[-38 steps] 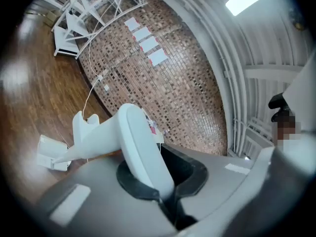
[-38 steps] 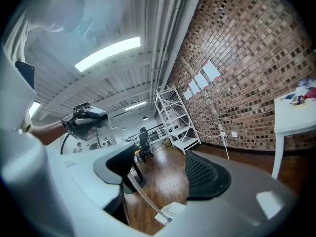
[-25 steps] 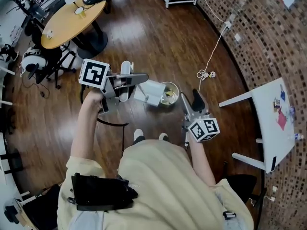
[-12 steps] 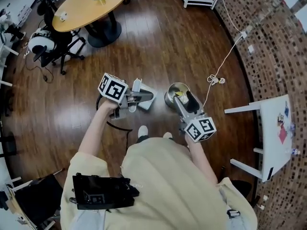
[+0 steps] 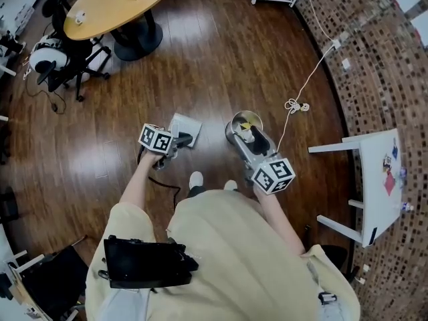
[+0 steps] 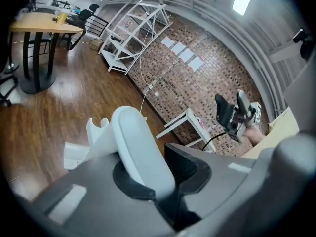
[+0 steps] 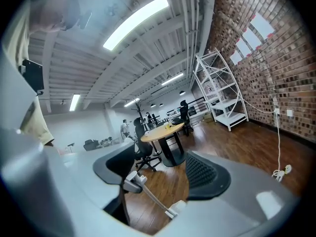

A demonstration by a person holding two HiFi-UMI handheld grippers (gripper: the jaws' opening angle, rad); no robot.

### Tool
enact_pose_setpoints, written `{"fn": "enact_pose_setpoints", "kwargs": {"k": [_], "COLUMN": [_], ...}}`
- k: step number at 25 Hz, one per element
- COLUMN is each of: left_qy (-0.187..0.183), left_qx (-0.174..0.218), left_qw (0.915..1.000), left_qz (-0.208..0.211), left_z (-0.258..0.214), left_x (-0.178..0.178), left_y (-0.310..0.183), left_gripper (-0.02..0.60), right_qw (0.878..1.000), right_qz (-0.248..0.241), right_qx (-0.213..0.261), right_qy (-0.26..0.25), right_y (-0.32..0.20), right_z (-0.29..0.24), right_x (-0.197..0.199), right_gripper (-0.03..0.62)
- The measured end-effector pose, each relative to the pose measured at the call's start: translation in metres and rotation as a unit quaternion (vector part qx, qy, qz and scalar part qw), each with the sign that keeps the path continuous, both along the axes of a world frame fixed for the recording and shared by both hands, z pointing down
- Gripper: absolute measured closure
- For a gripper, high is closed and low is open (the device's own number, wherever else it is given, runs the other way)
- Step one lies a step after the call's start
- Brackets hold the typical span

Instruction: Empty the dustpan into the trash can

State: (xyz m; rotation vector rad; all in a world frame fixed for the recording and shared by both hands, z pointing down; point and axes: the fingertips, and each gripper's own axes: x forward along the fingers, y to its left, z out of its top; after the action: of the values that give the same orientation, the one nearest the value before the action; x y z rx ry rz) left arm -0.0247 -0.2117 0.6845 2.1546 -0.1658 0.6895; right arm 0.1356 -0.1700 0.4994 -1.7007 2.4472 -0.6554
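dark wood floor (image 5: 221,59) | dustpan (image 5: 185,126) lay flat on it, near trash can (image 5: 235,129) | left gripper (image 5: 179,140) jaws just opening, white handle (image 6: 136,142) between them, seemingly unpinched | right gripper (image 5: 255,139) spread, empty, over the can | pan judged light, stiff, slick plastic; best gripped by handle

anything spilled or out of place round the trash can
Nothing spilled that shows. The trash can stands upright with yellow scraps inside, and the dustpan sits on the floor beside it. The only oddity is a loose white cable bunched on the floor nearby.
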Motion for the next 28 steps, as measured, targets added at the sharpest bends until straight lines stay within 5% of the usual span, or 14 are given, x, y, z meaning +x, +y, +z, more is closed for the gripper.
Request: {"fn": "enact_pose_setpoints", "kwargs": {"k": [7, 10, 15, 19, 22, 28], "left_qy": [-0.089, -0.098, -0.172, -0.209, -0.23, -0.216], "left_qx": [0.018, 0.009, 0.025, 0.035, 0.038, 0.1], "left_qw": [0.9922, 0.9878, 0.9711, 0.9604, 0.9573, 0.9456], "left_qz": [-0.085, -0.12, -0.163, -0.181, -0.172, -0.222], "left_z": [0.08, 0.093, 0.108, 0.113, 0.118, 0.074], "left_x": [-0.068, -0.095, -0.142, -0.164, -0.171, -0.181], "left_y": [0.012, 0.025, 0.03, 0.046, 0.062, 0.065], "left_gripper": [0.532, 0.552, 0.518, 0.449, 0.328, 0.27], "right_qw": [1.0, 1.0, 0.999, 0.999, 0.998, 0.998], "right_qz": [-0.01, -0.014, -0.026, -0.04, -0.047, -0.055], "right_qx": [-0.013, -0.017, -0.025, -0.028, -0.03, -0.023], "right_qy": [0.005, 0.004, 0.002, -0.004, -0.007, -0.011], "right_y": [-0.002, 0.0, 0.002, 0.006, 0.008, 0.011], "right_z": [0.008, 0.011, 0.015, 0.016, 0.016, 0.016], "right_x": [-0.012, -0.013, -0.019, -0.027, -0.03, -0.034], "right_gripper": [0.286, 0.286, 0.284, 0.286, 0.286, 0.286]}}
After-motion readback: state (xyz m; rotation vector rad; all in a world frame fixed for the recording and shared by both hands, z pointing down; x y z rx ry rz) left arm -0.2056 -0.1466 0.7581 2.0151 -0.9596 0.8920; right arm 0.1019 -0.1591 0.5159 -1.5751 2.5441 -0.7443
